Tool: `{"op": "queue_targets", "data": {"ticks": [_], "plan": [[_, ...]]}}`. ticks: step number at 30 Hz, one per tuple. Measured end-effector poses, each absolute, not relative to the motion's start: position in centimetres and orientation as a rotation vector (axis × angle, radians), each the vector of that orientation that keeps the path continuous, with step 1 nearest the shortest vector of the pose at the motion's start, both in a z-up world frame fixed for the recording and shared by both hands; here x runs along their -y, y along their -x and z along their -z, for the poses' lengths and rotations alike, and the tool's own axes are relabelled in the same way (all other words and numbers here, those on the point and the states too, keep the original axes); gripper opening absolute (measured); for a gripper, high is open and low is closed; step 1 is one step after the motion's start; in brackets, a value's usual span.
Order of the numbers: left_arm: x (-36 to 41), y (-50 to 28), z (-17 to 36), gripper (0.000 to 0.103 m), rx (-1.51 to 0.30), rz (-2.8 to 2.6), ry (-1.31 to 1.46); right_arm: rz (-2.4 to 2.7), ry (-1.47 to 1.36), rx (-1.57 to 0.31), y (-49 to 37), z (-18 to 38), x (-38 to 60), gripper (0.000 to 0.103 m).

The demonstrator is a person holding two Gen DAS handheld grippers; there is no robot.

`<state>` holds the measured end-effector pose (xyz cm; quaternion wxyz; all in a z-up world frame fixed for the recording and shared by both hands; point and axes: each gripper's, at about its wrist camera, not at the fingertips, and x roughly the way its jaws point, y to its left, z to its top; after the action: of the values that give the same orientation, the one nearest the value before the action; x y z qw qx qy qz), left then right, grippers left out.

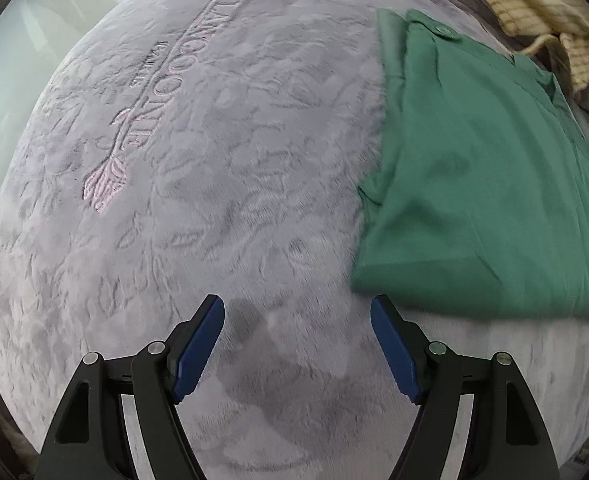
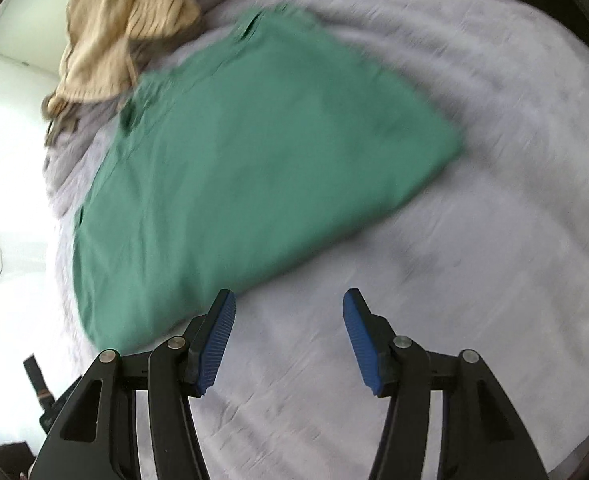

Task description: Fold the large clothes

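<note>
A green buttoned shirt [image 1: 482, 184] lies folded into a flat rectangle on a grey plush blanket [image 1: 198, 184]. In the left wrist view it is at the right, and my left gripper [image 1: 297, 312] is open and empty over the blanket, just left of the shirt's near corner. In the right wrist view the shirt [image 2: 254, 160] fills the middle and looks blurred. My right gripper [image 2: 289, 304] is open and empty at the shirt's near edge, its left finger [image 2: 214, 344] by the green cloth.
A cream striped garment [image 2: 126, 24] lies crumpled beyond the shirt; it also shows in the left wrist view [image 1: 534, 12]. The blanket carries pink embroidered lettering [image 1: 154, 100]. The bed edge and a bright floor [image 2: 14, 140] lie to the left.
</note>
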<state>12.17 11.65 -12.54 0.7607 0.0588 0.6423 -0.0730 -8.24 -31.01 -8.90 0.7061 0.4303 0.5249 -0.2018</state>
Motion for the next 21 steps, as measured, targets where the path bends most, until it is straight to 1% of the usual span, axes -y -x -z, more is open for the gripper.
{"op": "queue_targets", "data": {"ticks": [6,10,14,15,17,21], "plan": [[-10.8,-10.3,13.0,0.077,-1.425,0.207,-0.138,0.382,-0.949,-1.221,7.4,9.8,26.8,0.061],[-10.3,-9.6,13.5,0.077,-1.44,0.237,-0.154,0.336,-0.978,-1.244,6.6,10.6,24.4,0.063],[-9.8,-9.2,13.8,0.078,-1.446,0.254,-0.168,0.298,-0.986,-1.254,5.5,11.1,22.5,0.064],[-9.8,-9.2,13.9,0.088,-1.452,0.256,-0.17,0.283,-0.987,-1.257,5.0,11.2,21.9,0.064],[-9.6,-9.9,14.4,0.1,-1.448,0.258,-0.171,0.268,-0.987,-1.262,4.6,11.3,21.1,0.064],[-9.9,-9.7,13.8,0.1,-1.431,0.26,-0.186,0.234,-0.994,-1.265,3.2,11.4,19.7,0.064]]}}
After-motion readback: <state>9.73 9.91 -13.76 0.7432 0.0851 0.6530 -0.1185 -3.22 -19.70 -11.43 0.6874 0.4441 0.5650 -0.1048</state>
